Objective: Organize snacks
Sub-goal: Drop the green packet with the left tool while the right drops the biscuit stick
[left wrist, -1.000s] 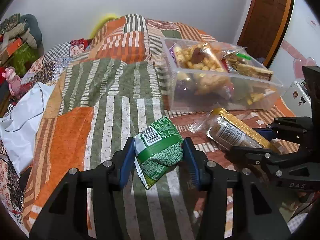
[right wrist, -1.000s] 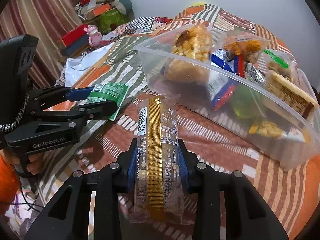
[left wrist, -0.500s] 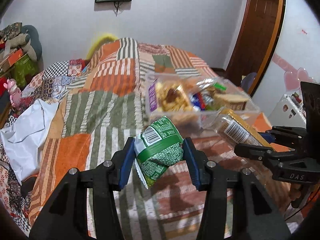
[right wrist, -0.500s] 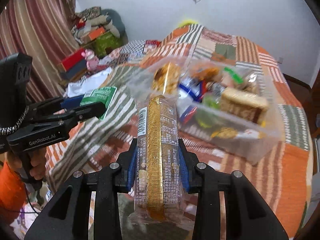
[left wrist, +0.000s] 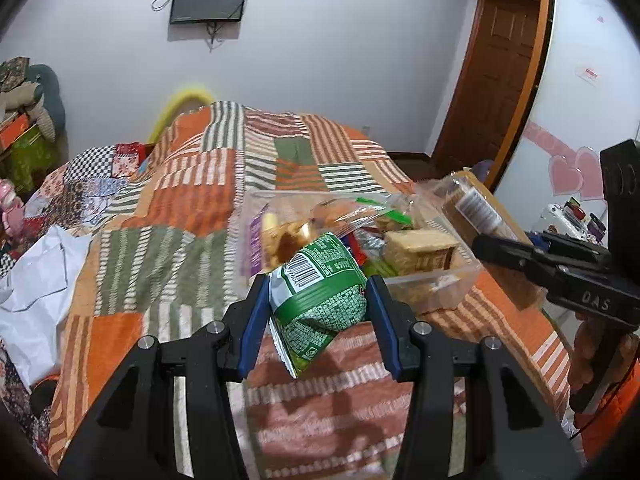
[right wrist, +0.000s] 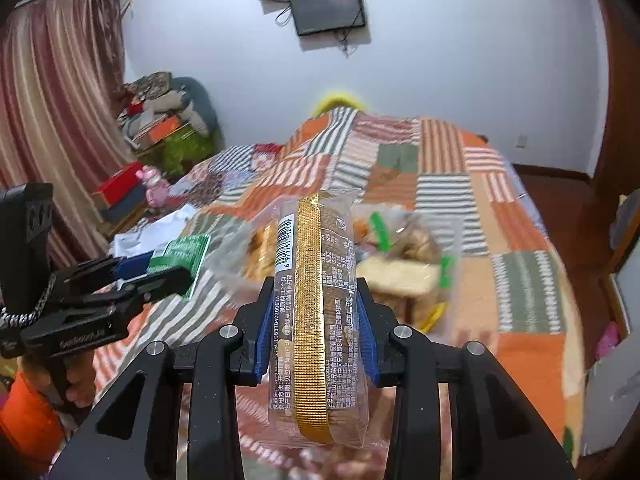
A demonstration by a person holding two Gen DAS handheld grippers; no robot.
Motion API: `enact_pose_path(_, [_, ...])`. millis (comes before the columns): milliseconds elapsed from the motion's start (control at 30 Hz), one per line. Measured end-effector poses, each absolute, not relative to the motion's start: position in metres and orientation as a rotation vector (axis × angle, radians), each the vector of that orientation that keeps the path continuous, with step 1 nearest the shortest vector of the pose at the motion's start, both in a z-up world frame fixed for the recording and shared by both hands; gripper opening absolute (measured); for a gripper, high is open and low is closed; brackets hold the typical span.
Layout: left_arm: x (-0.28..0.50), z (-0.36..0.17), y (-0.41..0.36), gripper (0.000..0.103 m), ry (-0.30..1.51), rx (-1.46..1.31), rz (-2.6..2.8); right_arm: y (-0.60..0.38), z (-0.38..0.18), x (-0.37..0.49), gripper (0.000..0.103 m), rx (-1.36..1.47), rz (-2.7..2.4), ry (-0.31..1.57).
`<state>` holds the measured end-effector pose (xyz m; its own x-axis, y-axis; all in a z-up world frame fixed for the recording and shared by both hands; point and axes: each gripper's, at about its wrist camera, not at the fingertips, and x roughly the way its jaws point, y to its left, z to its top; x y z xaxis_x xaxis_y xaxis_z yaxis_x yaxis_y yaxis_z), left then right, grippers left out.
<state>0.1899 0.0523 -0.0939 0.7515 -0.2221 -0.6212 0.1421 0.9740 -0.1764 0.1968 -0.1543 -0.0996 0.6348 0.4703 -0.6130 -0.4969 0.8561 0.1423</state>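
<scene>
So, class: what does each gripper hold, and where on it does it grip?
The left gripper pinches the green snack bag across its middle. The right gripper clamps the long gold-striped biscuit pack around its mid-length sides.

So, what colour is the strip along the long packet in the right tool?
Gold, on the clear long packet; the right wrist view shows it best.

Home bedroom: patchwork quilt (left wrist: pixel 192 208) on bed, wall TV (right wrist: pixel 327 8), striped curtains (right wrist: pixel 52 112).
</scene>
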Motion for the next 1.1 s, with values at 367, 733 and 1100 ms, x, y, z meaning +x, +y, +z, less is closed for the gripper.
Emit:
enact_pose_path(367, [0.225, -0.108, 0.018, 0.048, 0.733, -0.123, -0.281, -0.181, -0.096, 0.216, 0.033, -0.022, 0.476, 0.675])
enact_pose_path(733, [0.262, -0.124, -0.004, 0.048, 0.767, -0.113, -0.331, -0.18, -0.114, 0.248, 0.033, 0.039, 0.489, 0.743])
enact_pose_path(1100, [0.289, -0.139, -0.002, 0.048, 0.792, -0.145, -0.315, -0.163, -0.125, 0.267, 0.033, 0.025, 0.502, 0.777])
